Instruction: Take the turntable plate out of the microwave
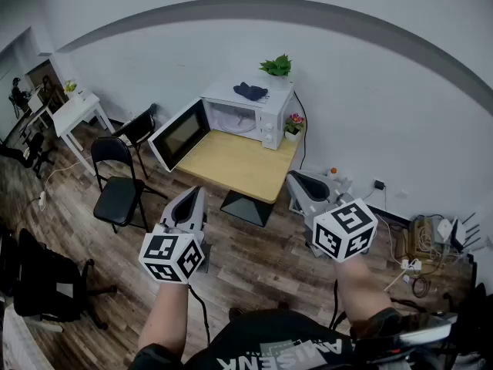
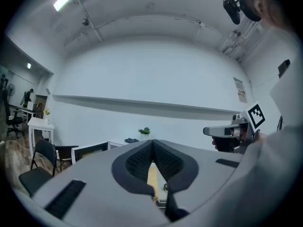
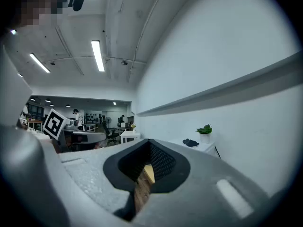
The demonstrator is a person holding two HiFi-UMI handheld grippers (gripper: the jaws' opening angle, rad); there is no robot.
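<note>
The white microwave [image 1: 250, 116] stands at the back of a wooden table [image 1: 235, 164], its door [image 1: 179, 135] swung open to the left. The cavity [image 1: 233, 119] looks pale inside, and I cannot make out the turntable plate from here. My left gripper [image 1: 190, 199] and right gripper [image 1: 300, 182] hang level in the air well short of the table, both shut with nothing between the jaws. In the left gripper view the jaws [image 2: 152, 144] meet; in the right gripper view the jaws [image 3: 149, 144] also meet.
A potted plant [image 1: 277, 66] and a dark cloth [image 1: 250, 92] lie on the microwave, and a small flower pot [image 1: 293, 126] stands beside it. Two black chairs [image 1: 119, 183] stand left of the table. Cables and plugs [image 1: 420, 260] litter the floor at right.
</note>
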